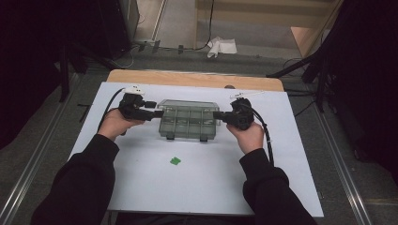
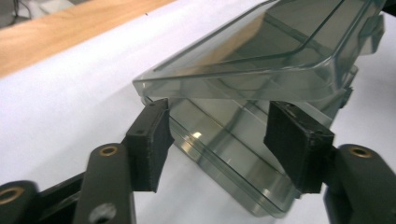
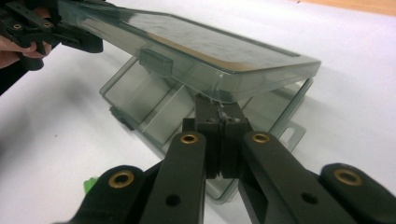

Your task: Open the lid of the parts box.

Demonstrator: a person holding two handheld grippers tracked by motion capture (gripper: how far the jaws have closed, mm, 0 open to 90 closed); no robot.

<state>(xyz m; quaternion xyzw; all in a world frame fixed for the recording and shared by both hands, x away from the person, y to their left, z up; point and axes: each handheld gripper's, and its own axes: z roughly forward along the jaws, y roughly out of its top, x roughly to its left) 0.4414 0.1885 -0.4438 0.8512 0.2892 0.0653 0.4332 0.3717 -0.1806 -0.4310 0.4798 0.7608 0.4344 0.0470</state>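
Note:
A clear smoky plastic compartment box (image 1: 187, 125) lies in the middle of the white board, with its lid (image 1: 187, 104) raised partway. My left gripper (image 1: 158, 113) is at the box's left end. In the left gripper view its jaws (image 2: 222, 140) stand open, with the end of the box base (image 2: 224, 154) between the pads under the lifted lid (image 2: 261, 56). The pads do not press on it. My right gripper (image 1: 217, 115) is at the right end, and there its jaws (image 3: 218, 114) are shut on the lid's lower rim (image 3: 243, 86), holding it tilted up.
A small green piece (image 1: 175, 161) lies on the white board (image 1: 141, 187) in front of the box, and it appears again (image 3: 88, 185) beside the right jaws. A wooden table edge (image 1: 187, 77) runs behind the board. Beyond it are dark stands and floor cables.

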